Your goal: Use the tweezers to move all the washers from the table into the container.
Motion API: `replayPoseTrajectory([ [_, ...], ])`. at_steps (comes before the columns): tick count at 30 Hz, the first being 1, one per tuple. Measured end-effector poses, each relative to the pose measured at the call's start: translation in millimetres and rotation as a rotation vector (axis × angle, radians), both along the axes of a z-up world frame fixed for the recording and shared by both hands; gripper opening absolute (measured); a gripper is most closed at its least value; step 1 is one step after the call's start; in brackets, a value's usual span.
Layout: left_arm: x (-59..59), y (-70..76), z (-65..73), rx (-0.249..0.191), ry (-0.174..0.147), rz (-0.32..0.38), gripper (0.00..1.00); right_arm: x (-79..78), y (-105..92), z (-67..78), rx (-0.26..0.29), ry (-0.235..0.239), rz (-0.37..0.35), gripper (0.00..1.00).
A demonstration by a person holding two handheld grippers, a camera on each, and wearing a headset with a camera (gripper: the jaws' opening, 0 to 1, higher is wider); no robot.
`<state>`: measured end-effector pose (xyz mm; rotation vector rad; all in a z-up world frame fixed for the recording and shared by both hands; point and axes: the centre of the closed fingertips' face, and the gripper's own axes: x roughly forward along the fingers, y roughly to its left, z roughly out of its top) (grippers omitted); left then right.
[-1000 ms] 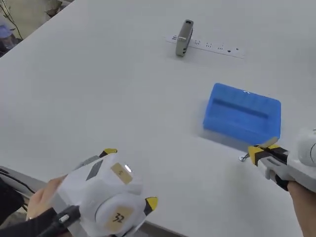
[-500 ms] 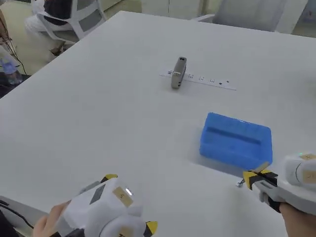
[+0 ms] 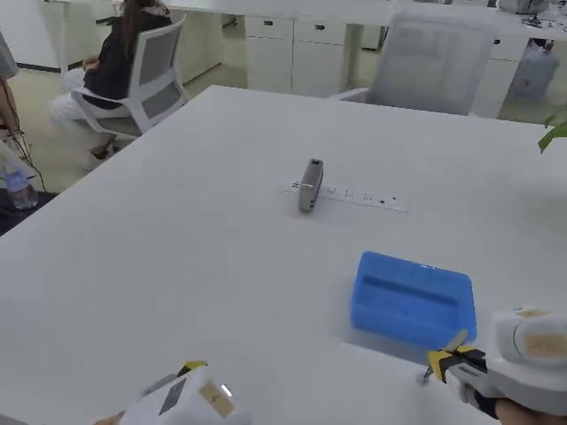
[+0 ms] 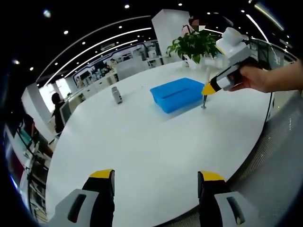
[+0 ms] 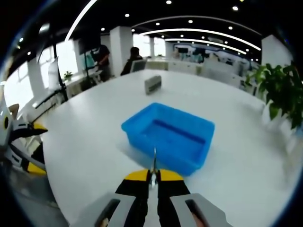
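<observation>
Right gripper [image 5: 152, 176] is clamping the tweezers [image 5: 154, 161] just beside the container [image 5: 142, 141]; left gripper [image 4: 156, 178] is gaping empty, well apart from it.

On my table [image 3: 177, 248] the container [image 3: 412, 303] sits front right, with the power strip [image 3: 354, 196] well behind it and a plug block [image 3: 309, 184] on the strip's left end. My right gripper [image 3: 440, 361] is just before the container, its tweezers [image 3: 427, 375] seemingly touching the table. My left gripper [image 4: 156, 176] is well apart, front left.

light: bright, even overhead | shadows: soft | gripper views: fisheye-warped edges | focus: slightly soft
</observation>
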<state>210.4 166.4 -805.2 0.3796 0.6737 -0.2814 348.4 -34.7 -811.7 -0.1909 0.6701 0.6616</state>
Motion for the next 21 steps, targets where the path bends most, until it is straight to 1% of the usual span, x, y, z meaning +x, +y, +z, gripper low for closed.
replayPoseTrajectory([
  [4,0.0,-0.2,0.0,0.004,-0.001,-0.003,0.72,-3.7,0.7,12.6,0.016,-0.009,0.005,0.01],
  [7,-0.4,-0.1,-1.1,0.007,0.005,-0.005,0.72,-1.9,2.1,23.0,0.025,-0.028,0.015,0.01],
  [10,-0.3,-0.2,-0.8,0.007,0.003,-0.005,0.72,-0.2,3.5,34.8,0.057,-0.040,0.014,0.01],
  [13,-0.5,0.0,-1.2,0.010,0.005,-0.006,0.71,0.2,6.4,44.3,0.064,-0.051,0.024,0.01],
  [15,-0.4,-0.6,-0.6,0.008,0.002,-0.008,0.71,0.3,9.8,52.8,0.072,-0.065,0.032,0.01],
  [21,-1.1,-1.3,-1.7,0.009,0.010,-0.012,0.71,2.0,18.1,73.7,0.077,-0.109,0.055,0.01],
])
